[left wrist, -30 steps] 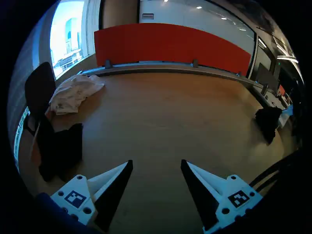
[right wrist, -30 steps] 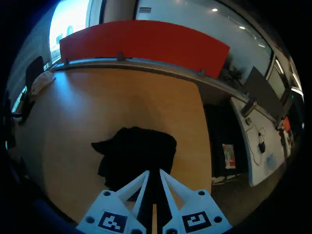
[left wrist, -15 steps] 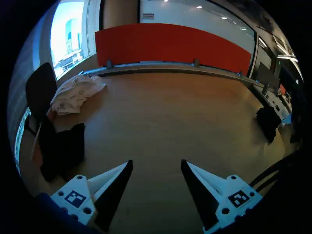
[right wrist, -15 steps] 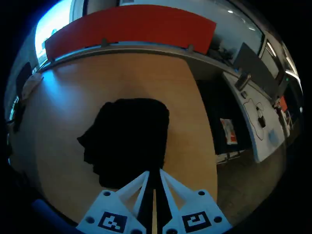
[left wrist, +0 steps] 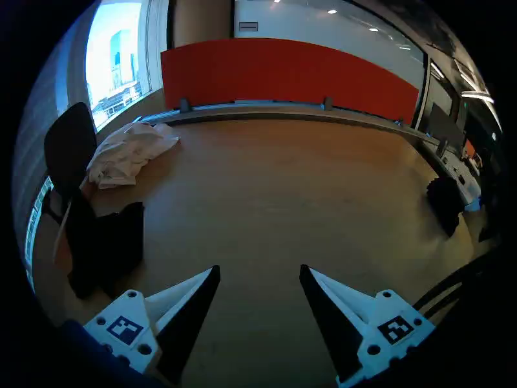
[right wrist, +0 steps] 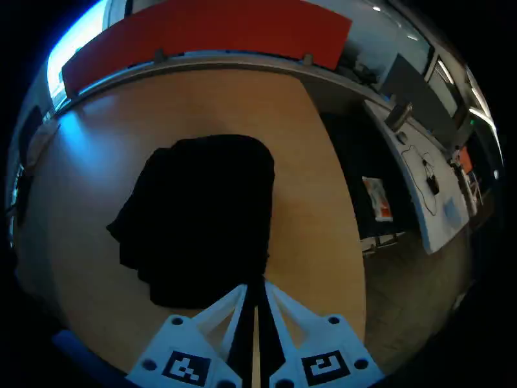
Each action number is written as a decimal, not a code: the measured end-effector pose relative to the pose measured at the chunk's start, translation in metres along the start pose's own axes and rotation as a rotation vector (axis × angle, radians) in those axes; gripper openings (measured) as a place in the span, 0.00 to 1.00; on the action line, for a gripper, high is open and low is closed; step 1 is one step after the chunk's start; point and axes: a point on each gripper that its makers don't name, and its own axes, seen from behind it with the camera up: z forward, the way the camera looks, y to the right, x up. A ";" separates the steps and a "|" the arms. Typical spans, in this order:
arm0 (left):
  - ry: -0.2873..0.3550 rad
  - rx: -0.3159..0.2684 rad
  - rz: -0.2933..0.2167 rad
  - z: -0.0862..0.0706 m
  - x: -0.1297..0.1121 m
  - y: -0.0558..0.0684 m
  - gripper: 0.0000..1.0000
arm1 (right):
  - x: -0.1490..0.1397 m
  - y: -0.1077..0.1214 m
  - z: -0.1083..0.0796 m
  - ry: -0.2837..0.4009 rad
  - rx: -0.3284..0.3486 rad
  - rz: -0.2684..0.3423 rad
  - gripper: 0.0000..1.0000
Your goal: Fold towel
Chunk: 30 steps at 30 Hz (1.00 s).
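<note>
Towel (right wrist: 200, 213) — black, prob. pinched by right tongs (right wrist: 255, 284); left tongs (left wrist: 258, 268) wide open, empty.

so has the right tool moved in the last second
Yes. The red divider has slid up the view and the black towel looms larger, so the right tool has likely tipped down toward the table.

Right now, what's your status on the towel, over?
Left hand-held gripper open, holding nothing. Right hand-held gripper shut on edge of towel. White cloth far off, not in the way.
</note>
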 end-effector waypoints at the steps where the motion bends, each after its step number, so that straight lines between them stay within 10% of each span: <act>1: 0.000 0.000 0.000 0.000 0.000 0.000 0.91 | 0.000 0.000 0.000 -0.001 -0.001 0.001 0.05; 23: 0.003 -0.004 -0.003 -0.001 -0.001 -0.001 0.91 | -0.002 -0.008 -0.011 0.060 -0.018 0.033 0.10; 30: 0.007 -0.007 -0.002 -0.002 -0.001 -0.002 0.91 | -0.006 -0.007 -0.018 0.078 -0.038 0.048 0.56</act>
